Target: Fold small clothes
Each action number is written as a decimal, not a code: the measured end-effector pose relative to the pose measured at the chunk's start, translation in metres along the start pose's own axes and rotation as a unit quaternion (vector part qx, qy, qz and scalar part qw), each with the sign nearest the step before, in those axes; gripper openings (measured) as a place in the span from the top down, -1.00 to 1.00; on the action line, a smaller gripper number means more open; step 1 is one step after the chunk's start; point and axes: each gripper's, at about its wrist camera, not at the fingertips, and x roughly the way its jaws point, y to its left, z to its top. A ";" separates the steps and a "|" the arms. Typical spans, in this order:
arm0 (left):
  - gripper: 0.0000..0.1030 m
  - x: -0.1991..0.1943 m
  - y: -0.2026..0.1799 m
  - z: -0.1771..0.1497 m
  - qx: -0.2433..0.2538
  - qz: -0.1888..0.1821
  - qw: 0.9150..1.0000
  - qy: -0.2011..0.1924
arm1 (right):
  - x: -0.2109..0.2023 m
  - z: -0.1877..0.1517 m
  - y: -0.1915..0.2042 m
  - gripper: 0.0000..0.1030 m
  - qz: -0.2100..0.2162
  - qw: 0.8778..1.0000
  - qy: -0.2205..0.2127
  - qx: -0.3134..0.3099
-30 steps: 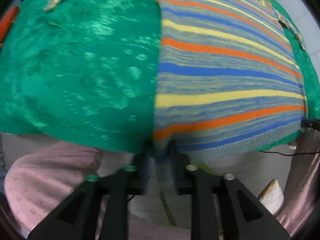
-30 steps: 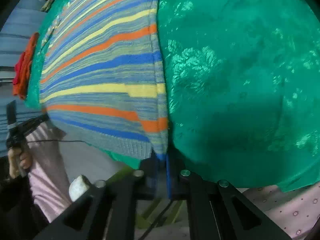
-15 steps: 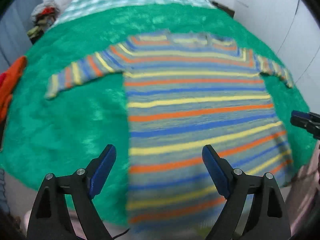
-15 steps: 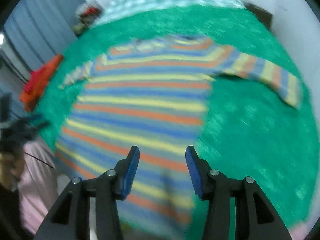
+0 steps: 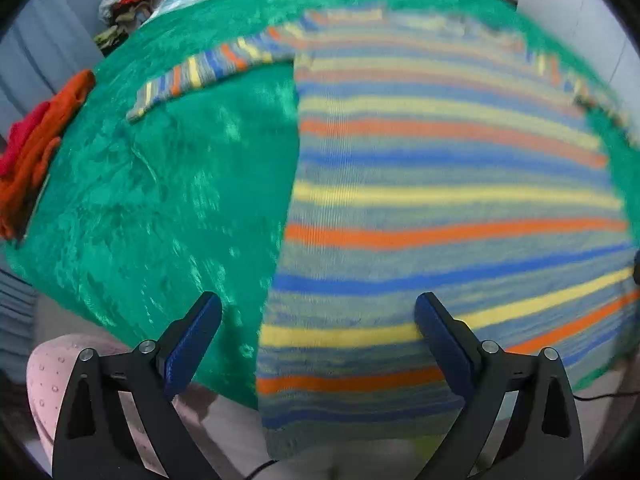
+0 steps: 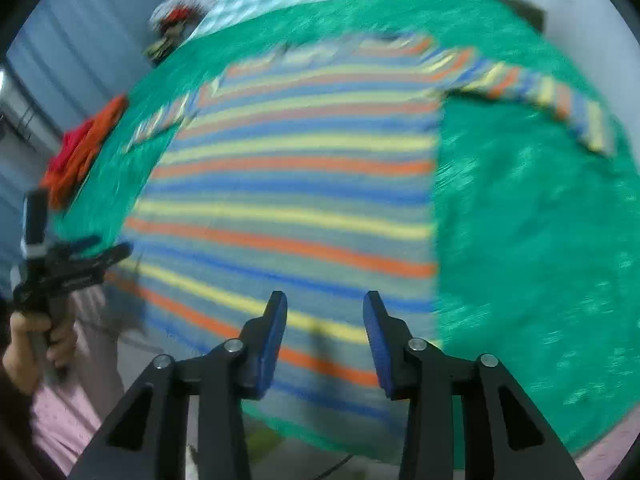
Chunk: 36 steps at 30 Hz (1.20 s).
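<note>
Left wrist | green blanket (image 5: 152,200) under striped sweater (image 5: 440,200) | checked bedding beyond, blurry | both grippers' fingers spread, empty

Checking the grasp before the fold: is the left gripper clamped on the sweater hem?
No: the left gripper is wide open, its blue pads apart above the striped sweater.

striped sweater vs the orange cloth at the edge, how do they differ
The striped sweater lies spread flat mid-blanket with sleeves out; the orange cloth sits bunched at the left edge. The sweater shows blue, yellow and orange stripes on grey; the cloth is plain orange and red. The sweater looks far larger. Both rest on the green blanket.
</note>
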 end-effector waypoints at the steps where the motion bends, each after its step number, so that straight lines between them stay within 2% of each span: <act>1: -0.93 0.005 0.003 -0.004 -0.003 0.000 1.000 0.008 | 0.018 -0.006 0.002 0.22 -0.009 0.999 0.030 0.002; 3: -0.95 0.006 0.010 -0.006 -0.019 -0.006 1.000 0.010 | 0.039 -0.018 -0.004 0.22 -0.016 0.997 0.074 0.021; 6: -0.97 0.004 0.012 -0.006 -0.018 -0.006 1.000 0.008 | 0.039 -0.018 -0.008 0.22 -0.004 0.997 0.060 0.048; 22: -0.99 0.005 0.005 -0.019 -0.027 -0.003 1.000 0.005 | 0.033 -0.026 -0.016 0.19 -0.010 0.998 0.045 0.052; 36: -0.99 0.003 0.002 -0.022 -0.032 -0.004 0.999 -0.001 | 0.032 -0.028 -0.014 0.02 0.001 0.998 0.040 0.052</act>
